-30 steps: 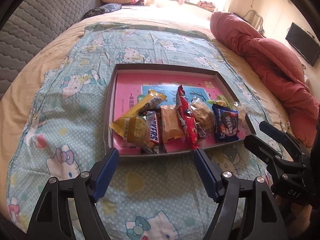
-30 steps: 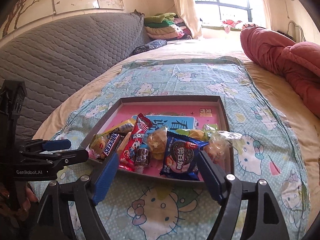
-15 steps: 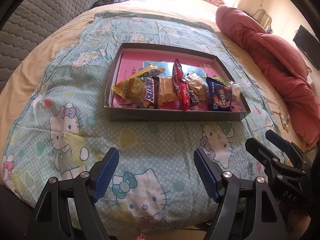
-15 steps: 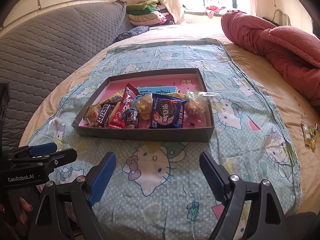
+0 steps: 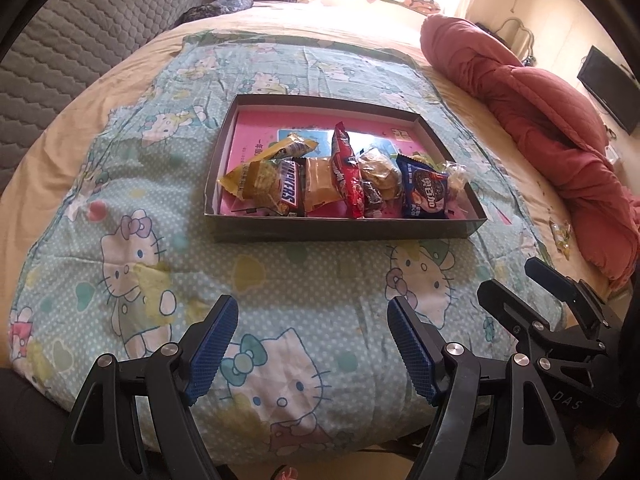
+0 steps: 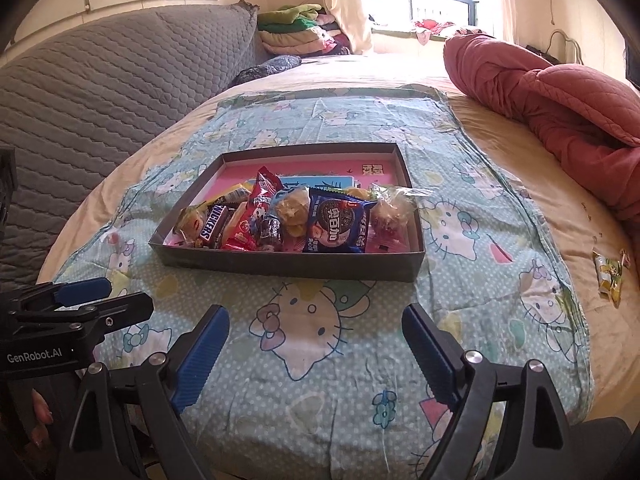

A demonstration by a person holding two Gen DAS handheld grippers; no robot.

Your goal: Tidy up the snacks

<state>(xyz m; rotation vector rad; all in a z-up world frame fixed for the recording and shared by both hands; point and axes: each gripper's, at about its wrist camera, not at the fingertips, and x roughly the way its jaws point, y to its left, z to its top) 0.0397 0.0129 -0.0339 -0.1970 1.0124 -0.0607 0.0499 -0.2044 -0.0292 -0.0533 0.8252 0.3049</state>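
Note:
A shallow dark box with a pink bottom lies on a Hello Kitty blanket. Several snacks lie side by side in its near half: a Snickers bar, a red packet, a blue cookie pack and clear-wrapped pastries. My left gripper is open and empty, short of the box. My right gripper is open and empty, also short of the box. One yellow-green snack lies apart on the beige sheet to the right.
The blanket covers a bed with a grey quilted headboard at the left. A rolled red duvet lies at the right. Folded clothes are stacked by the window. The bed's near edge is just under both grippers.
Both grippers have pulled back from the box toward the bed's near edge, staying open and empty. The snacks in the box have not moved.

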